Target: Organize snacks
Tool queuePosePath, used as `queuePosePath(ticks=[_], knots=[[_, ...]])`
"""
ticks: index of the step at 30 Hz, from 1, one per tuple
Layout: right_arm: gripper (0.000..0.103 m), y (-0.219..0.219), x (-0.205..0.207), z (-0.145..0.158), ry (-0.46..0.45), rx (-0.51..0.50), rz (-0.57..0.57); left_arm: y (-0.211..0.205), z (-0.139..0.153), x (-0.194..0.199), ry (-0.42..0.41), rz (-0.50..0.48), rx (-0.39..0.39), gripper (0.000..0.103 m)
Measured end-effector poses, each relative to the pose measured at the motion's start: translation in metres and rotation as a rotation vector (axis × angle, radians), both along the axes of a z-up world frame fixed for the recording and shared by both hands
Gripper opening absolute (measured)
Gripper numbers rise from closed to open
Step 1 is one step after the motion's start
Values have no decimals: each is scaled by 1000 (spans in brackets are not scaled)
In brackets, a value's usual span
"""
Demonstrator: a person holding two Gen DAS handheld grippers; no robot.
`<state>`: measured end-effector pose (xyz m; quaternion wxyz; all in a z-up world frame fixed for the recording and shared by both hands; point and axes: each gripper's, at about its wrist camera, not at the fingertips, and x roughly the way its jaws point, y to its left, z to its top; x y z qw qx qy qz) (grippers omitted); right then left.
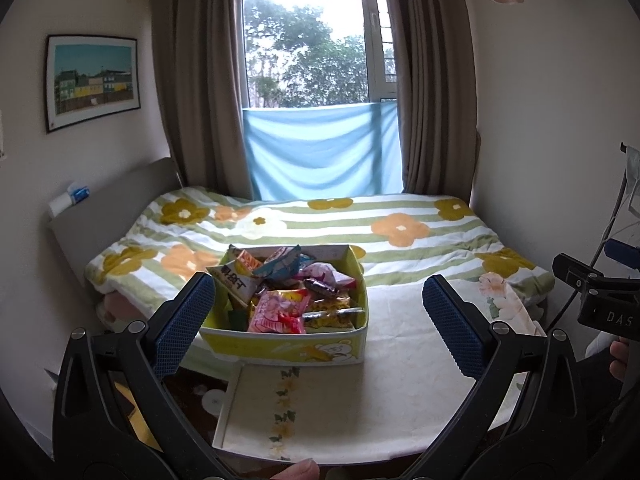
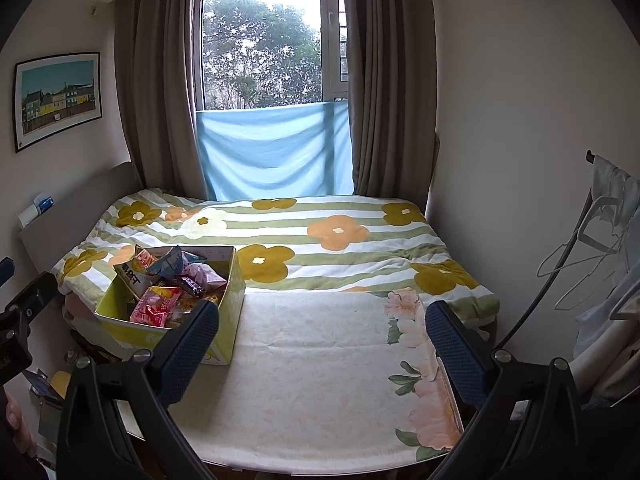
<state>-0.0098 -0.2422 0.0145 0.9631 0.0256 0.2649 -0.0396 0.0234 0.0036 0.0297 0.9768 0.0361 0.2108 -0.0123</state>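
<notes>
Both grippers are hovering above the near edge of the bed, jaws spread wide and gripping nothing: the left gripper (image 1: 318, 322) is framing the box (image 1: 288, 346) just left of frame centre, the right gripper (image 2: 322, 344) is pointing at bare bedsheet (image 2: 320, 360) with the box sitting at middle left of its view. The snacks (image 1: 280, 292) are lying heaped in the box, packets crossing and leaning on each other, a pink packet (image 1: 278, 312) on top at the front. A flat tray or lid (image 1: 260, 408) is lying just in front of the box, lower centre. This heap fits either a pile awaiting sorting or one already gathered in; I cannot tell which. Judgement: any pick is going best from the top layer, pinching a crimped packet edge lightly so contents are not getting crushed.
</notes>
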Motion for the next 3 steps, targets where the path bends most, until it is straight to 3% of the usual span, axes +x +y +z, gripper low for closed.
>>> queuePosePath(ticks=[3], knots=[[103,2,4,-1,6,3,2,3,-3,4,3,3,-1,103]])
